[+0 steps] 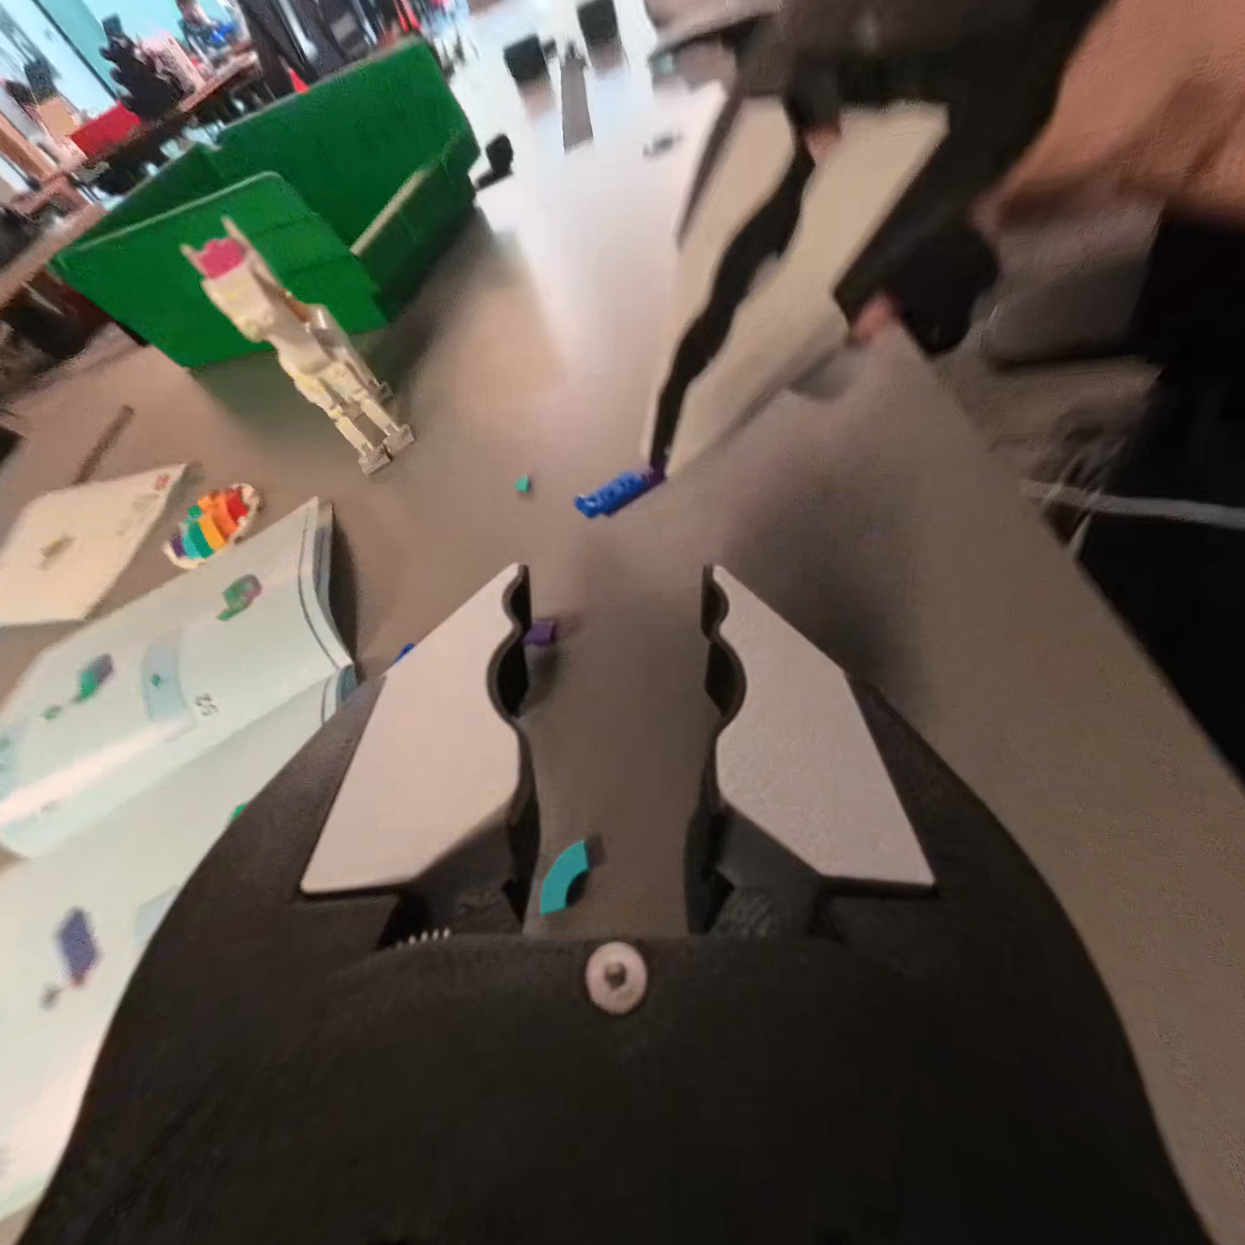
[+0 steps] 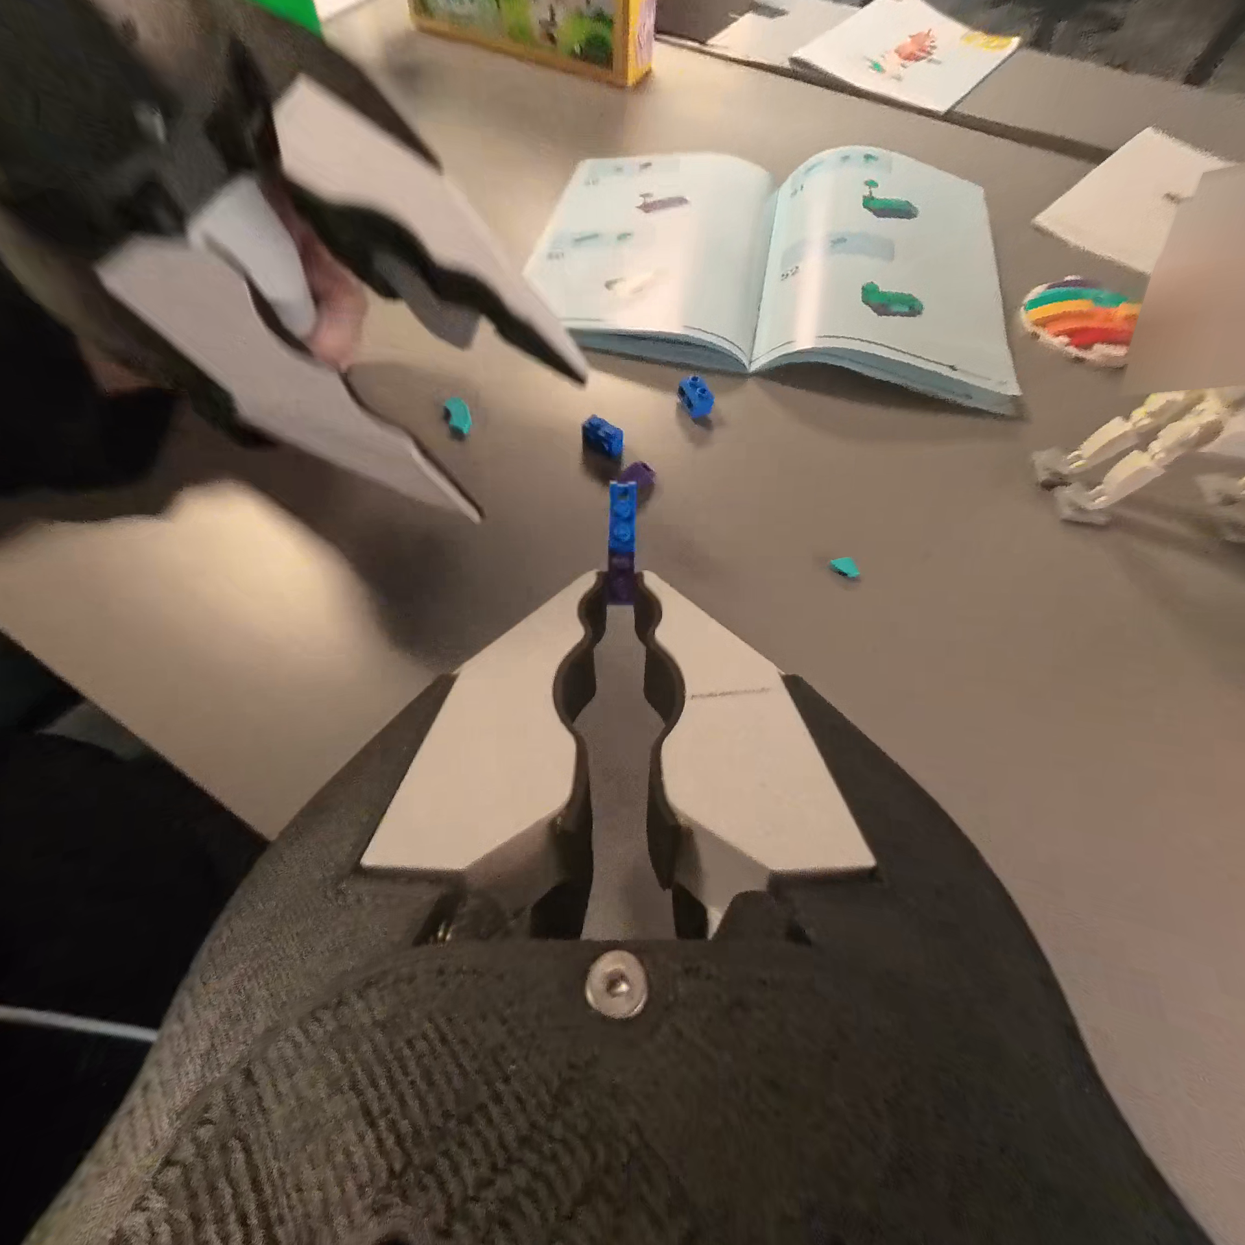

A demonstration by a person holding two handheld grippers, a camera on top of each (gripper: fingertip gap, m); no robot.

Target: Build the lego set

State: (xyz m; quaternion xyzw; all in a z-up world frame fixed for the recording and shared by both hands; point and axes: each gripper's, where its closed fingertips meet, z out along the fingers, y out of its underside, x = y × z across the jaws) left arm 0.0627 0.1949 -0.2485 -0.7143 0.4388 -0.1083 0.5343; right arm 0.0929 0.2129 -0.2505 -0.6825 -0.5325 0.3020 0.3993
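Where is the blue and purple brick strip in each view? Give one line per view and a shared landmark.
Left wrist view: blue and purple brick strip at centre, pinched by the far right gripper.
Right wrist view: strip upper centre, at that gripper's tips.
Shared landmark: open instruction booklet.

Almost nothing here can be read with certainty. The open instruction booklet on the desk carries small printed step numbers beside its drawings, but they are too blurred to make out. The colourful box at the far edge has printing on its face, also unreadable. The white sheets show only faint marks.
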